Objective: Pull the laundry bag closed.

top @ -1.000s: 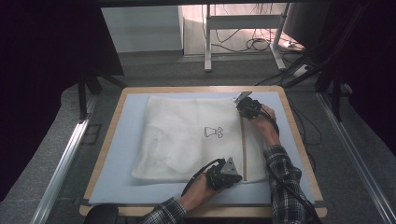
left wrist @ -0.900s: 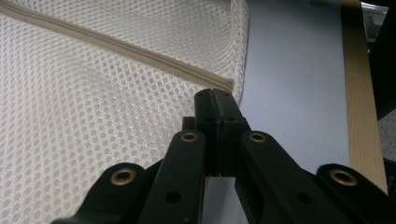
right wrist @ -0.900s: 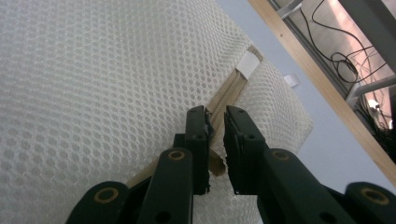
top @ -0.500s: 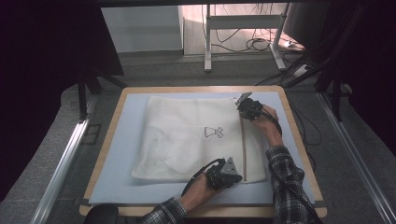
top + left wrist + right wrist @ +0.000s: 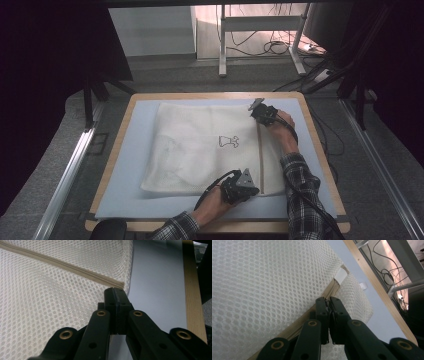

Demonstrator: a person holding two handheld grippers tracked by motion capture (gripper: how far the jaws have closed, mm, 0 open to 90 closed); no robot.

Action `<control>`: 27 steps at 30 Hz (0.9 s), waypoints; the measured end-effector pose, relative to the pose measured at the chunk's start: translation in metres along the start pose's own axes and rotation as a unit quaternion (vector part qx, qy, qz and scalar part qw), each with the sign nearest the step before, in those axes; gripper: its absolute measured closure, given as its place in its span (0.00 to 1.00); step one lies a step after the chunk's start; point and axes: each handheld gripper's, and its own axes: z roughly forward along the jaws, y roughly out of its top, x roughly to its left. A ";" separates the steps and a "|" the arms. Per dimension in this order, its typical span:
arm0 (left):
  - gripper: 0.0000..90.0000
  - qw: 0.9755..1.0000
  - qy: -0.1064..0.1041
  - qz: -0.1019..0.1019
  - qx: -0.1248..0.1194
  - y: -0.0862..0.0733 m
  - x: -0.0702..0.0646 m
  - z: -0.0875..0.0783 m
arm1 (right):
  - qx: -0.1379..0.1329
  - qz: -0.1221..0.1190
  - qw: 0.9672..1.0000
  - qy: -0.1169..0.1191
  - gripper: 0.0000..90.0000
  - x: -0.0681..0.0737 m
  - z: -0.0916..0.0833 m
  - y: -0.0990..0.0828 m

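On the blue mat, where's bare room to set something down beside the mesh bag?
Widest free patch: blue mat left of the mesh bag, up to the wooden edge. A narrower strip runs along the near edge. The right side is crowded by the left gripper, right gripper and forearms.

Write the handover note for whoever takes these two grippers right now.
Left gripper: shut on the near end of the zipper, at the mesh laundry bag's near edge.
Right gripper: jaws have just closed on the zipper's far end, near the white tab.
Bag lies flat on the blue mat.
Done: both zipper ends gripped.
Left: working the zipper, apparently; whether it is open or closed I cannot tell.
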 end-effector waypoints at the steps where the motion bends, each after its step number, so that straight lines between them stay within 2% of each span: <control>1: 1.00 1.000 0.000 0.001 0.000 0.000 0.000 0.000 | 0.001 0.002 1.000 -0.002 0.95 -0.001 0.001 0.001; 13: 1.00 1.000 0.001 0.002 -0.001 0.000 0.000 0.000 | -0.008 0.025 0.999 -0.026 0.94 -0.006 0.009 0.007; 14: 1.00 1.000 0.001 0.002 -0.001 0.000 0.000 0.000 | -0.007 0.032 0.999 -0.028 0.94 -0.006 0.012 0.008; 21: 1.00 1.000 0.001 0.001 0.000 0.000 0.000 0.000 | 0.001 0.042 0.998 -0.041 0.94 -0.003 0.019 0.013; 27: 1.00 1.000 -0.002 -0.002 -0.001 0.000 0.001 0.000 | -0.009 0.076 0.996 -0.037 0.93 -0.004 0.018 0.011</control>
